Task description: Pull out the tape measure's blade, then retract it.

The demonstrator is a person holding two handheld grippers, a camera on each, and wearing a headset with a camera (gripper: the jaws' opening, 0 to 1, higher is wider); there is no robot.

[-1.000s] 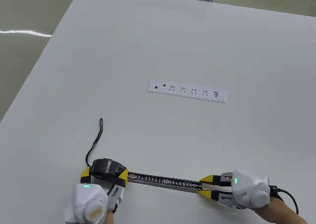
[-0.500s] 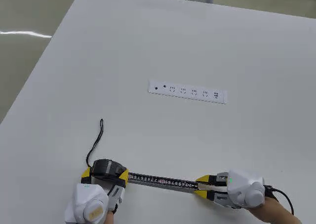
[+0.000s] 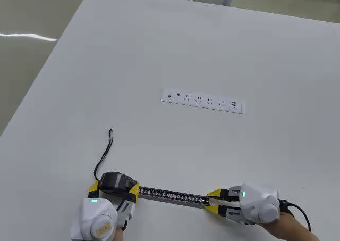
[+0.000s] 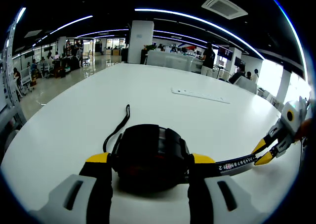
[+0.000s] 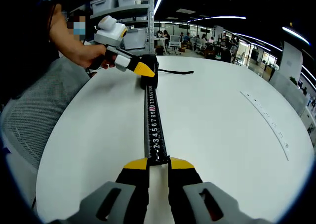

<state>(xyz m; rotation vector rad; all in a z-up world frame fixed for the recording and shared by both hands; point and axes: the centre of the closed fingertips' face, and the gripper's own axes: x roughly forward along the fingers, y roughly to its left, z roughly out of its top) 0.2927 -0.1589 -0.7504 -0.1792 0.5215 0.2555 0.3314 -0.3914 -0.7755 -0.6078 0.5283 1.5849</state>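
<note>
At the worktop's (image 3: 212,49) near edge the left gripper (image 3: 112,189) clamps the tape measure case (image 3: 116,181); the right gripper (image 3: 213,201) pinches the blade (image 3: 170,194) by its tip (blade lying along that edge), so retraction should head straight toward the case.

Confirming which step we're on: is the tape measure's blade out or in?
Out: the black numbered blade stretches from the black tape measure case in the left gripper to the shut jaws of the right gripper.

Tape measure case (image 3: 114,181) sits front-left on table (image 3: 159,49), betw. left gripper's (image 3: 113,188) jaws. Blade (image 3: 172,195) runs right to right gripper (image 3: 212,201). Power strip (image 3: 202,100) lies behind, mid-table. Strap (image 3: 104,153) trails back from case.
</note>
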